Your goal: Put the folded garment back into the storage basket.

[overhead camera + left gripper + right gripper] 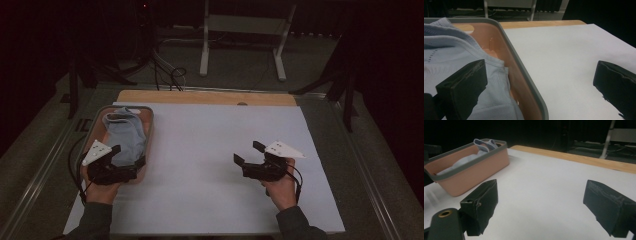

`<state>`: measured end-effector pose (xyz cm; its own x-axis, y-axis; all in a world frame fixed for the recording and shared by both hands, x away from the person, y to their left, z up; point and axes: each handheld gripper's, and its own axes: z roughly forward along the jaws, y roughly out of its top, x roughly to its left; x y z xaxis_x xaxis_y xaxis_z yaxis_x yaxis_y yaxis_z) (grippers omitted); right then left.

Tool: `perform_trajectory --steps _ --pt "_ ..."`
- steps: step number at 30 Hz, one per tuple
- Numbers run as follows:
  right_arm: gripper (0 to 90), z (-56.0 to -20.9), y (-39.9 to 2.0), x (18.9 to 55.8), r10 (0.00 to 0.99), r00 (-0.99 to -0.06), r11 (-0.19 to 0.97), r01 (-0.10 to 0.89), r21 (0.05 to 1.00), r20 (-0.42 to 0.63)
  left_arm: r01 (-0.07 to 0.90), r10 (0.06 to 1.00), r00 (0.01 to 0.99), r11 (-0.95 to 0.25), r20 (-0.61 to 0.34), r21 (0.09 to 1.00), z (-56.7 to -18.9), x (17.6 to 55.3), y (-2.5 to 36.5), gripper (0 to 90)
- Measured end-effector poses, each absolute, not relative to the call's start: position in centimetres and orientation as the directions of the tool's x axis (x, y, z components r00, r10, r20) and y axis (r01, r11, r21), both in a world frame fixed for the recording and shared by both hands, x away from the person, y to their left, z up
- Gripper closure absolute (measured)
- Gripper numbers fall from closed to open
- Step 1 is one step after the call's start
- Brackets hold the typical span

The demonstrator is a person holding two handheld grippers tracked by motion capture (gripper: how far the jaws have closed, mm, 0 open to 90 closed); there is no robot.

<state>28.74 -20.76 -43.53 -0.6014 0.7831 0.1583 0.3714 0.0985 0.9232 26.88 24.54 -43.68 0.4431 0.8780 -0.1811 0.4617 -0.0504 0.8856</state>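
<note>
A salmon basket (pixel 151 131) with a grey rim stands at the left of the white sheet (pixel 210 125). A light blue garment (pixel 122 135) lies crumpled inside it. My left gripper (pixel 129 156) is open at the basket's near right corner. In the left gripper view one jaw hangs over the garment (pixel 454 50) and the other over the sheet, with the basket rim (pixel 524 75) between them. My right gripper (pixel 248 152) is open over bare sheet right of centre, holding nothing. The right gripper view looks between its jaws toward the basket (pixel 481 167) and garment (pixel 466 160).
A strip of wooden tabletop (pixel 200 97) shows beyond the sheet's far edge. Behind the table stand a white metal frame (pixel 205 45), loose cables (pixel 167 72) and dark stand legs (pixel 75 85) on both sides. Metal rails (pixel 40 175) run along the table's sides.
</note>
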Motion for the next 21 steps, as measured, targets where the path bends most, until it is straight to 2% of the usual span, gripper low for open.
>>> perform_trajectory --steps 21 --pt "12.5 -44.8 -25.9 26.3 0.810 -0.553 0.020 0.358 0.933 0.195 0.436 0.871 0.456 -0.040 -0.182 0.899 -43.7 26.5 24.6 0.6"
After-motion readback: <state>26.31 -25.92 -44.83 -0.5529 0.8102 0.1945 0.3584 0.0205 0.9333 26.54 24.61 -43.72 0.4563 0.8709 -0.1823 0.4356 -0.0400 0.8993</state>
